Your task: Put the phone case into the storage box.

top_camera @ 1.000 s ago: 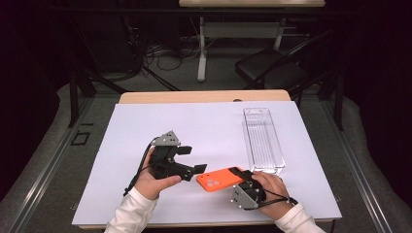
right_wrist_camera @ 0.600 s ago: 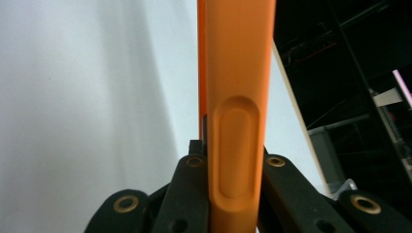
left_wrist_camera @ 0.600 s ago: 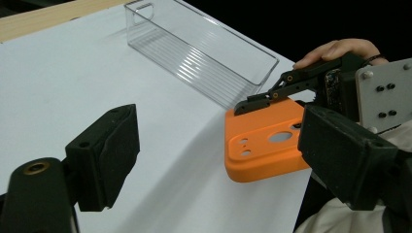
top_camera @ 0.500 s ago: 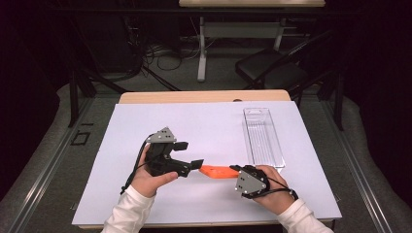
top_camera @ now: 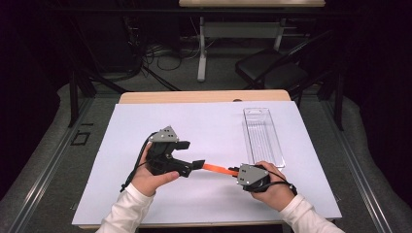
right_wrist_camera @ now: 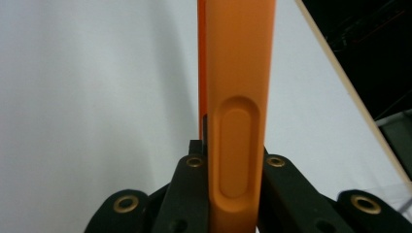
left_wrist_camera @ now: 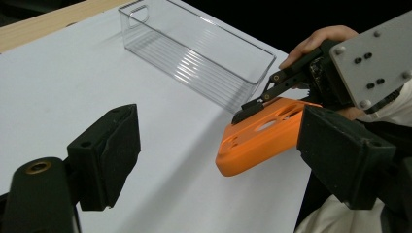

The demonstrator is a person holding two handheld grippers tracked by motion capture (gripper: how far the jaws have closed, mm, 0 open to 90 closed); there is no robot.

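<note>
Orange phone case (top_camera: 216, 168) between black tongs; clear ribbed bin (top_camera: 263, 136) beyond right tongs (top_camera: 232, 171); white sheet (top_camera: 121, 145) on tan tabletop (top_camera: 204, 96).

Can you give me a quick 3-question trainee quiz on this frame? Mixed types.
1. True or false: the right tongs are shut on the orange phone case.
2. Multiple choice: the left tongs are A) clamped on the case, B) open, with the case's free end near one jaw, C) inside the bin.
3. Short answer: what lies in the clear plastic bin on the white sheet?

Key
1. True: in the right gripper view the jaws press on both sides of the case.
2. B
3. Nothing visible; it looks empty.
</note>
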